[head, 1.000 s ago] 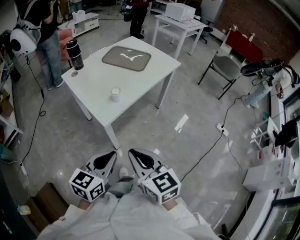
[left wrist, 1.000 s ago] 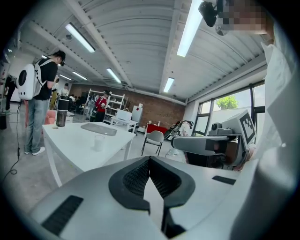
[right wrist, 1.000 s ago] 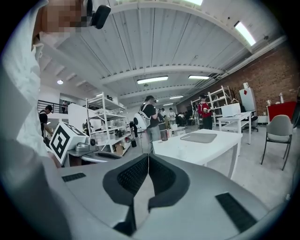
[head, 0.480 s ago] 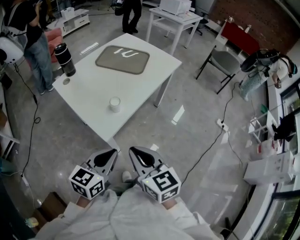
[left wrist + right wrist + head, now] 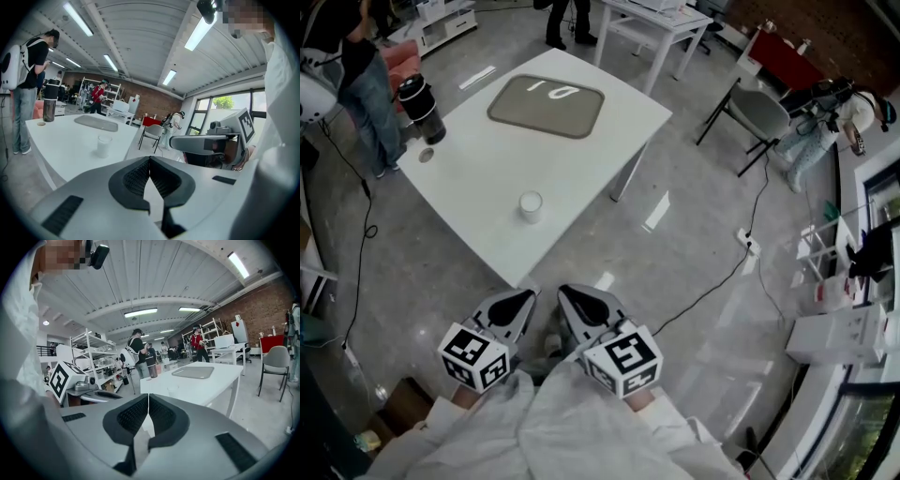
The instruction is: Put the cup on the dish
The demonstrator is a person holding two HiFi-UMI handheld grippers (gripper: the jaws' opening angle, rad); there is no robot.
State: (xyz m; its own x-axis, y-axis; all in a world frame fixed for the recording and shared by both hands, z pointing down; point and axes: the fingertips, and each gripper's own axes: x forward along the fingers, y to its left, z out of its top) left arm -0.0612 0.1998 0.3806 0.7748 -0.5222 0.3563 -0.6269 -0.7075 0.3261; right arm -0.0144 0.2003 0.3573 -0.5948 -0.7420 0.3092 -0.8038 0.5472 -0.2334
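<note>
A small translucent white cup (image 5: 530, 205) stands on the white table (image 5: 581, 169), near its front corner. The dish (image 5: 547, 105), a flat grey tray, lies at the table's far side. Both grippers are held low in front of my body, over the floor and short of the table. My left gripper (image 5: 525, 298) and right gripper (image 5: 567, 296) are side by side, both shut with nothing between the jaws. The left gripper view has the cup (image 5: 103, 144) and dish (image 5: 96, 123) beyond the shut left gripper (image 5: 150, 160). The right gripper (image 5: 148, 397) faces the dish (image 5: 193, 372).
A black tumbler (image 5: 417, 106) and a small round lid (image 5: 426, 155) sit at the table's left corner. A person (image 5: 356, 84) stands by that corner. A grey chair (image 5: 750, 117) and a second white table (image 5: 652, 23) stand behind. Cables (image 5: 741, 253) run across the floor to the right.
The table has slid slightly in the head view and now reaches closer to the grippers. Both grippers stay shut and side by side.
</note>
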